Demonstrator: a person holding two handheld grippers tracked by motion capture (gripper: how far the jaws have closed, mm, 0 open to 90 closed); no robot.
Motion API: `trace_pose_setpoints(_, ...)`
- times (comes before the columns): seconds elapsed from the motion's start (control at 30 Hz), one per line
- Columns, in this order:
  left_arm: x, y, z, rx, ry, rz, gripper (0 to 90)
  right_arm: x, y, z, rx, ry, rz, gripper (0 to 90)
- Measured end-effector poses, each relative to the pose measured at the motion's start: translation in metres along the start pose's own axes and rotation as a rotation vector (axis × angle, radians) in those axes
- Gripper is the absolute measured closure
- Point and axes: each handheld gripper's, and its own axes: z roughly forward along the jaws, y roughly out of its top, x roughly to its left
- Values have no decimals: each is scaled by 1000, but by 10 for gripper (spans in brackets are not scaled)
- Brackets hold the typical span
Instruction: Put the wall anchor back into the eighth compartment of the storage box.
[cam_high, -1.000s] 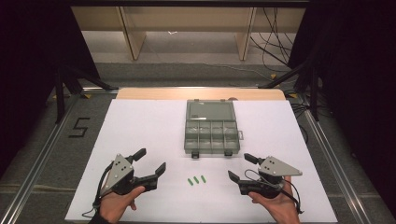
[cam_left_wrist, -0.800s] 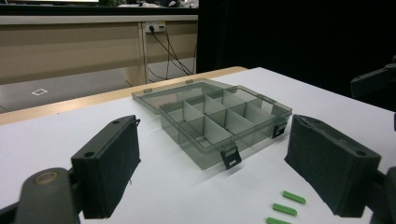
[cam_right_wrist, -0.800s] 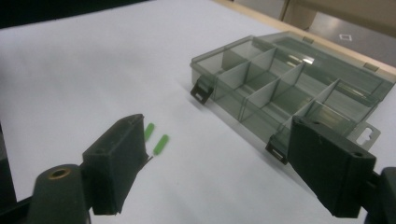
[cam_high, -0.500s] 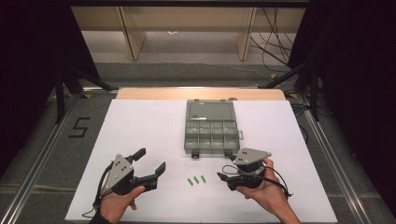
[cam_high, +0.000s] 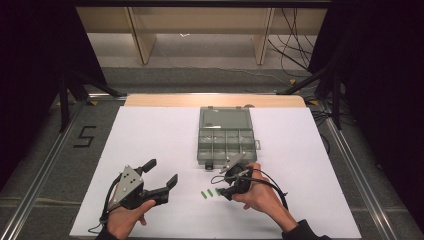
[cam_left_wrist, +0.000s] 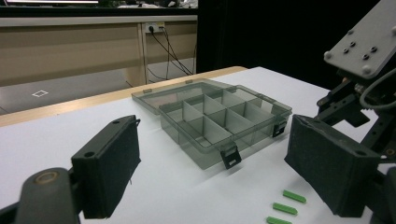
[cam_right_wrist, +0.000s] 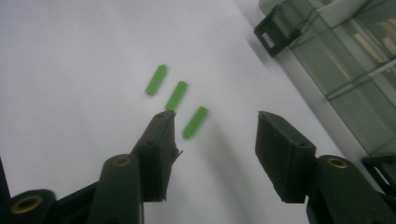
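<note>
Green pegs (cam_right_wrist: 196, 122) lie close together near the table's (cam_high: 150, 135) front edge; the right gripper (cam_right_wrist: 212, 128), half-narrowed and empty, has just been closing and could knock the neighbouring peg (cam_right_wrist: 176, 95).

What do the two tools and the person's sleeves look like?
Both are black, each with two flat rectangular jaws. The left tool carries a grey three-cornered plate with screw holes, and a dark cable trails behind it. The right tool has a similar grey plate and a looping black cable. A dark sleeve covers the right forearm.
</note>
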Motion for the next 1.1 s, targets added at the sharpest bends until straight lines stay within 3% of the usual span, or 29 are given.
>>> trace_pose_setpoints(0.5, 0, -1, 0, 8, -3, -2, 167, 2, 21, 27, 170, 47, -26, 637)
trace_pose_setpoints(0.8, 1, -1, 1, 11, -2, 0, 167, 1, 24, 36, 231, 68, -54, 709)
trace_pose_setpoints(1.1, 1, 0, 1, 3, -2, 1, 169, -3, 30, 38, 271, 66, -78, 841)
